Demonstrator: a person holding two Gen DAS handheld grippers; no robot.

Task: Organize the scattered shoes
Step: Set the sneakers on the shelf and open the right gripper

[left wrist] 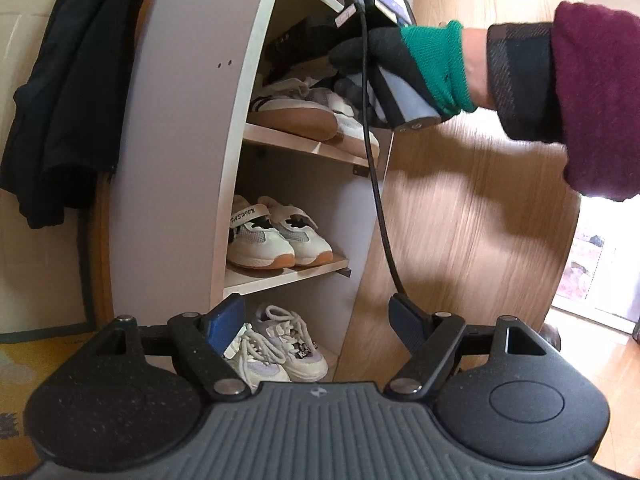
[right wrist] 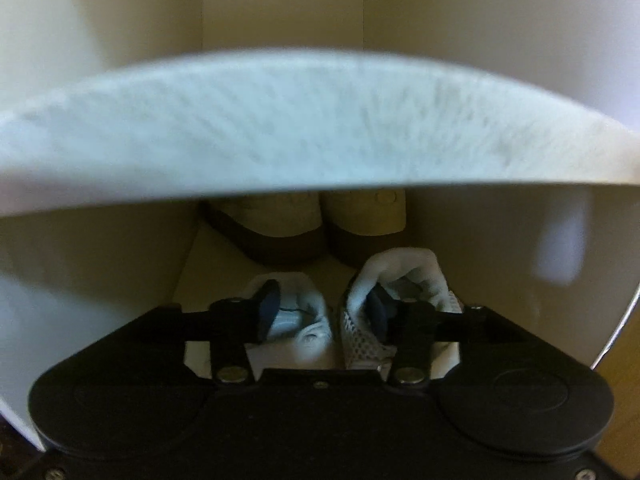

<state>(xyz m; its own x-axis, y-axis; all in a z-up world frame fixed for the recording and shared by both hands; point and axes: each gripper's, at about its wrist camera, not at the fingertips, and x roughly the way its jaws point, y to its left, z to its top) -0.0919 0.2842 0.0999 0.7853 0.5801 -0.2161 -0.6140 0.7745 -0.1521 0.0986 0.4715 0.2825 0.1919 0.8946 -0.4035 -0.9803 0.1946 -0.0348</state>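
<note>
An open white shoe cabinet (left wrist: 180,140) holds a pair on each shelf. White sneakers with tan soles (left wrist: 296,108) are on the upper shelf, white strap sneakers (left wrist: 276,236) on the middle one, and white laced sneakers (left wrist: 280,344) at the bottom. A gloved hand (left wrist: 400,60) pushes the right gripper into the upper shelf. In the right wrist view, my right gripper (right wrist: 323,310) is open, one finger inside each white shoe (right wrist: 308,320) (right wrist: 416,276), with their inner walls between the pads. My left gripper (left wrist: 316,320) hangs open and empty before the bottom shelf.
A beige pair with brown soles (right wrist: 280,216) stands deeper on the same shelf. A blurred white shelf board (right wrist: 320,128) runs close above my right gripper. The wood-grain cabinet door (left wrist: 460,220) stands open on the right. A black coat (left wrist: 68,80) hangs left, and a black cable (left wrist: 376,184) dangles.
</note>
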